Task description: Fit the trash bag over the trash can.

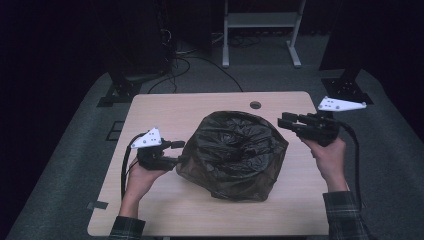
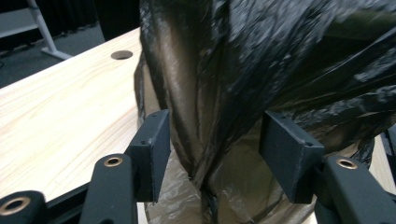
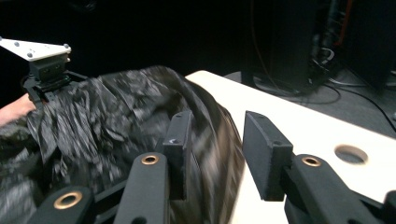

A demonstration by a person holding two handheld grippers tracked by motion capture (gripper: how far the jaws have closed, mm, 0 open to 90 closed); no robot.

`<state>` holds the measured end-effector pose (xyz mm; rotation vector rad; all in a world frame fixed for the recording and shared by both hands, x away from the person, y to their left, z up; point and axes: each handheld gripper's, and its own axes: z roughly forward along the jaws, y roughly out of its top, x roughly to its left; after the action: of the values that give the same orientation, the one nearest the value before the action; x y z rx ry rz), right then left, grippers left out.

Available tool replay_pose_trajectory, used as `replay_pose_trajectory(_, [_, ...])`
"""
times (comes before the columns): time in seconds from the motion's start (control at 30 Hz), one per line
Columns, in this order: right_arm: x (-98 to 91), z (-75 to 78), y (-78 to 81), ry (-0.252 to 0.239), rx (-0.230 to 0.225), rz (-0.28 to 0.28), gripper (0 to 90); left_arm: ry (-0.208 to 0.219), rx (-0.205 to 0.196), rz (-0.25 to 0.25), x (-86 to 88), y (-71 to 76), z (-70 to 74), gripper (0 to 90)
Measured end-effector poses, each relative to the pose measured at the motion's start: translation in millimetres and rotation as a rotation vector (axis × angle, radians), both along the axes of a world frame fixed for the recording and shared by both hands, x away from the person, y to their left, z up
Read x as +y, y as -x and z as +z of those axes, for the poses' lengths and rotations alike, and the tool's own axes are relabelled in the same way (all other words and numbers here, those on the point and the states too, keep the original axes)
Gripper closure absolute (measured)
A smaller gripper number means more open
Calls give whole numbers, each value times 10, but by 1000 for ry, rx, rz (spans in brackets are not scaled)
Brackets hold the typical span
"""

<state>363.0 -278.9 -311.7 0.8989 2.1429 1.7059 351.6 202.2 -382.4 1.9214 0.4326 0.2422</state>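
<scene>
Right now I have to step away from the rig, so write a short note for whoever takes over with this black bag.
Left claw: open, jaws astride a fold at the bag's left edge, pads not pressing.
Right claw: open, nothing between the jaws, hanging off the bag's right side.
Black bin bag: puffed up in a crumpled heap mid-table, mouth not visible.
Done: nothing is gripped at present.
Left: probably regrip the bag at both sides and carry on handling it.
</scene>
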Motion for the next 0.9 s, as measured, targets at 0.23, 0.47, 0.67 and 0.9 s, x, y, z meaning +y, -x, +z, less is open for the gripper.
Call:
replay_pose_trajectory(0.23, [352,121,-273,78,-7,55,610,62,3,-71,-40,22,10,415])
replay_pose_trajectory(0.47, [568,53,-508,121,63,106,790,64,12,-92,-79,12,-13,605])
replay_pose_trajectory(0.67, [589,-27,-644,125,93,68,900,52,13,-68,-95,-5,-34,767])
replay_pose_trajectory(0.9, [538,-116,-792,165,102,-43,900,43,18,-25,-91,-38,-66,819])
